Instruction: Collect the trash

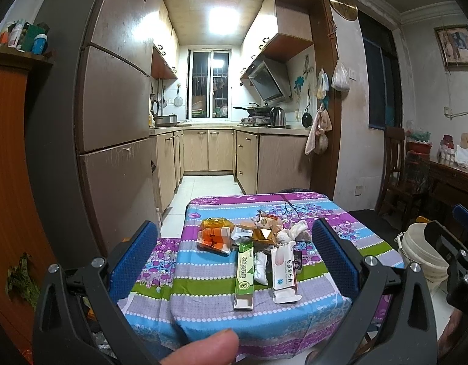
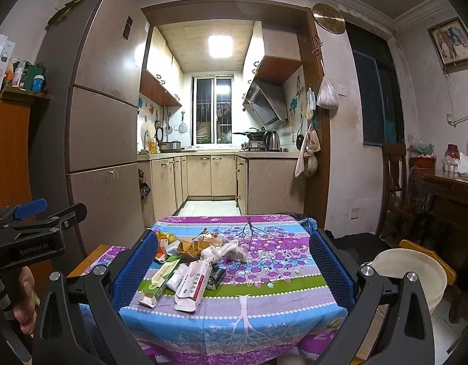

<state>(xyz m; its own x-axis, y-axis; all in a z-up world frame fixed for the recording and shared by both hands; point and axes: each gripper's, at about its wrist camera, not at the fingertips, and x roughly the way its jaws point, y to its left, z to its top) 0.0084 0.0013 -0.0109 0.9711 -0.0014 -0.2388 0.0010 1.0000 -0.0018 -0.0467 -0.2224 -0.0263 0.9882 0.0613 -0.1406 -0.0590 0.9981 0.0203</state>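
Note:
A pile of trash lies on the small table with the striped purple cloth (image 1: 203, 298) (image 2: 264, 276). It includes a green box (image 1: 244, 273) (image 2: 161, 279), a white and pink box (image 1: 284, 270) (image 2: 192, 283), an orange packet (image 1: 214, 238), a gold wrapper (image 1: 262, 234) (image 2: 191, 248) and crumpled tissue (image 1: 294, 231) (image 2: 221, 249). My left gripper (image 1: 234, 249) is open and empty, held before the table's near edge. My right gripper (image 2: 230, 261) is open and empty, to the right of the left one. A white bucket (image 1: 422, 252) (image 2: 413, 273) stands right of the table.
A tall fridge (image 1: 112, 106) (image 2: 103, 115) stands at the left of the kitchen doorway. A wooden chair (image 2: 392, 182) and a cluttered dark sideboard (image 2: 446, 188) are at the right. A black-bagged bin (image 2: 300, 217) shows behind the table.

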